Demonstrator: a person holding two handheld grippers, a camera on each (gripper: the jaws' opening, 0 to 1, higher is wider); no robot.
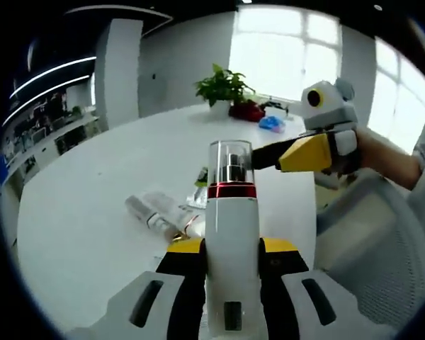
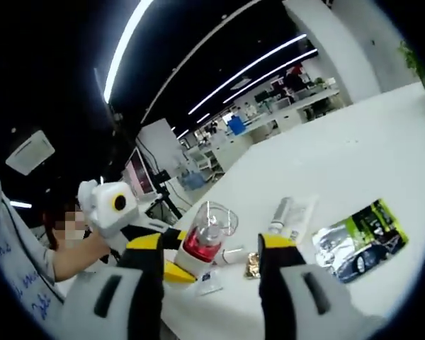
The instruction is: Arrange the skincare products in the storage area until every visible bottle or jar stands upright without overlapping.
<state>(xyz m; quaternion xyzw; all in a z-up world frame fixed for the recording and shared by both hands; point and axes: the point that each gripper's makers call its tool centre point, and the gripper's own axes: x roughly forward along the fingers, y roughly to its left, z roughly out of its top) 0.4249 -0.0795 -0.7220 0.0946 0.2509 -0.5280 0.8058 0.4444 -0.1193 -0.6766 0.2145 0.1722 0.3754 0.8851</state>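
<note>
Step in hand: the left claw (image 1: 231, 265) pinches a white pump bottle (image 1: 231, 234) by its body and holds it upright above the table (image 1: 92, 227); by my reckoning this is the carry-and-place part of standing the products up.
Left claw: pressed against both sides of the bottle, yellow tips level with its shoulder, with the red band and clear cap rising out above them.
Right claw: in its own view the right claw (image 2: 212, 251) stands spread with nothing between its jaws; the bottle's clear cap and red collar (image 2: 207, 237) sit just ahead of the gap. In the left gripper view its yellow tip reaches in from the right, close beside the cap; I cannot tell whether it touches.
Other products: beyond the left claw and a little to its left, a pale tube (image 1: 156, 212) lies flat on the table, with something small and gold beside it. From the right claw the same tube (image 2: 283, 216) lies ahead, and a green and silver sachet (image 2: 361, 237) lies flat further right.
Next move, as I judge it: set the bottle on its base on a bare part of the table, apart from the tube and sachet, and release only once it stands steady; the tube then needs standing up.
Background: a potted plant (image 1: 223, 88) stands at the far end of the table.
Writing: none readable; the sachet's print and the bottle's label are too small or blurred.
</note>
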